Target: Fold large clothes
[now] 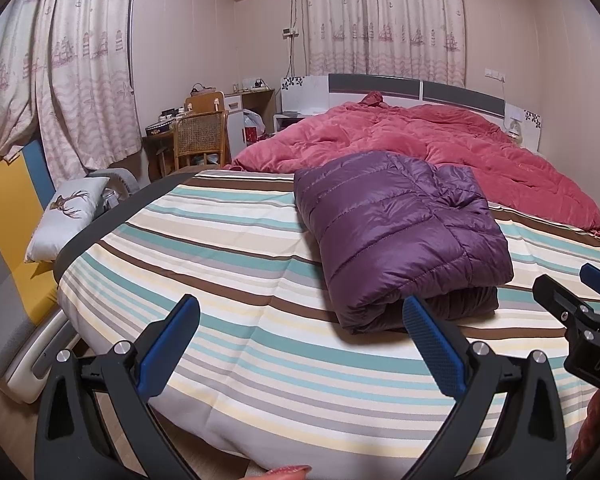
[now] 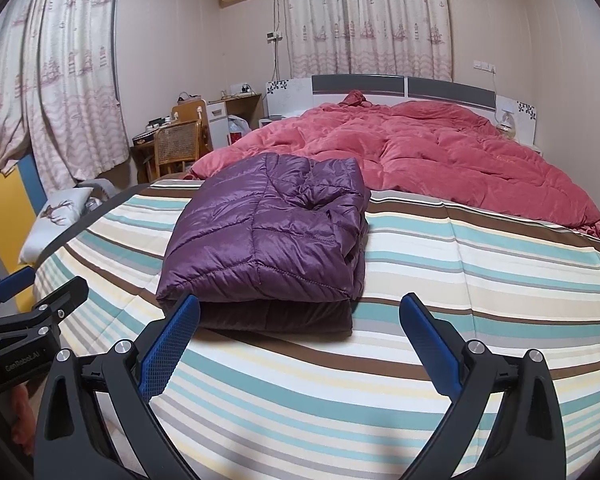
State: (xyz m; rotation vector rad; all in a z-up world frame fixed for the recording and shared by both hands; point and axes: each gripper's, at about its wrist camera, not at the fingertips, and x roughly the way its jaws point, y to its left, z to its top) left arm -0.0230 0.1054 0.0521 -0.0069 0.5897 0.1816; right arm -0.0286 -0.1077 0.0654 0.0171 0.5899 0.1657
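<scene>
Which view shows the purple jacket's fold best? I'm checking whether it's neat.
The right wrist view: the purple jacket lies near centre, its stacked front edge showing between the open right hand-held gripper fingers. In the left wrist view the jacket sits off to the right, a fingertip covering part of that edge.

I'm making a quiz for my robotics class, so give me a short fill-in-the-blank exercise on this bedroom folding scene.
1. The folded puffer jacket is ____ in colour.
2. The jacket lies on a ____ bedspread.
3. Both the left claw and the right claw are ____, holding nothing.
4. Behind the jacket lies a rumpled ____ comforter.

Missing words: purple; striped; open; red
</scene>
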